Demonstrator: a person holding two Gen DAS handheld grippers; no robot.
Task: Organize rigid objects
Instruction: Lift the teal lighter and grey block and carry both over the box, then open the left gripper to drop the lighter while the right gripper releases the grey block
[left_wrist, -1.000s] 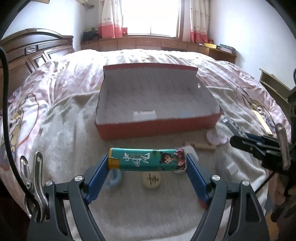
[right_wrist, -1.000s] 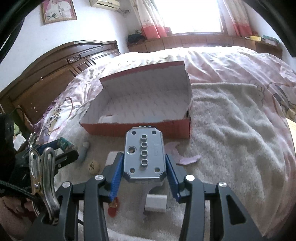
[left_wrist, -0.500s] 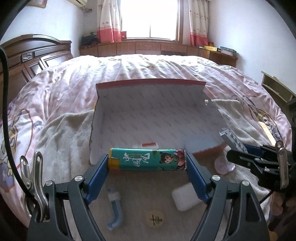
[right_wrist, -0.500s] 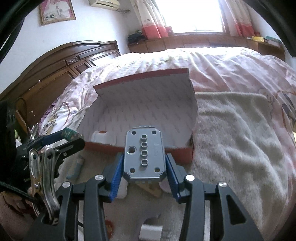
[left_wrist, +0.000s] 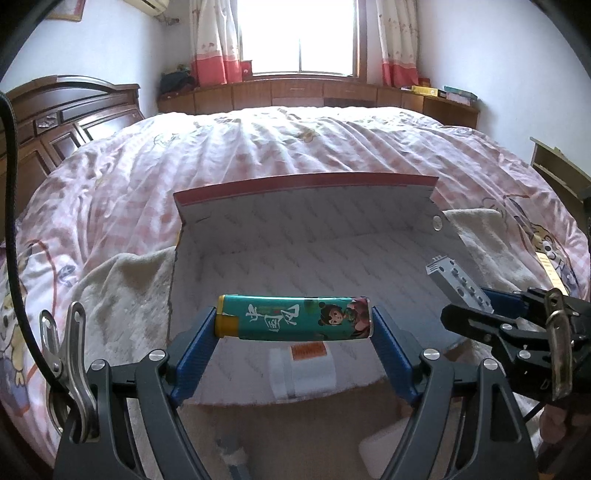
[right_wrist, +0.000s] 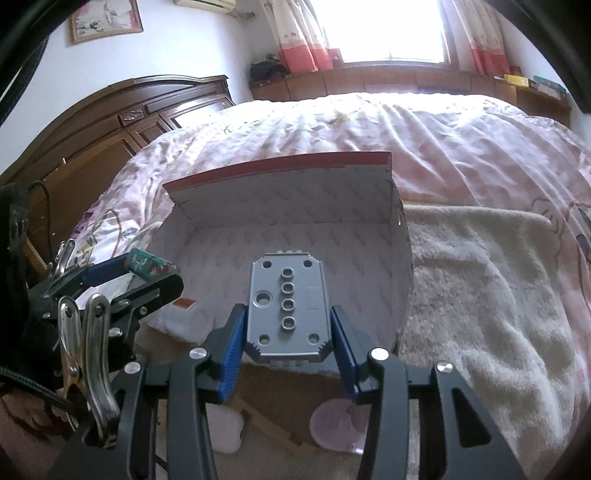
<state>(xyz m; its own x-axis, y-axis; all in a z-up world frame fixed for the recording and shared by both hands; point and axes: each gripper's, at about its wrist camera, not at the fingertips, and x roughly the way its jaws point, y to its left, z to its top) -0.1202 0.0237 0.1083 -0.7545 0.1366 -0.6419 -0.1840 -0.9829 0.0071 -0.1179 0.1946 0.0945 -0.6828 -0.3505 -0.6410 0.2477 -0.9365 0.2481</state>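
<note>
Pink checked bedding (left_wrist: 295, 140) covers a wide bed below a bright window, with a cream towel (right_wrist: 480, 295) spread on it and an open red cardboard box (left_wrist: 306, 182) standing on the towel. The left gripper (left_wrist: 295, 325) is clamped end to end on a teal tube (left_wrist: 295, 316) with a yellow cap, white characters and a cartoon girl. The right gripper (right_wrist: 286, 338) pinches the sides of a grey plate (right_wrist: 286, 310), flat, with four raised rings down its middle and holes at the corners. Against a second ago, both held pieces now hang over the box's white patterned interior instead of short of its front wall. The tube lies level, its long axis crosswise, cap toward the left. The plate's long axis runs forward toward the box's back wall.
</note>
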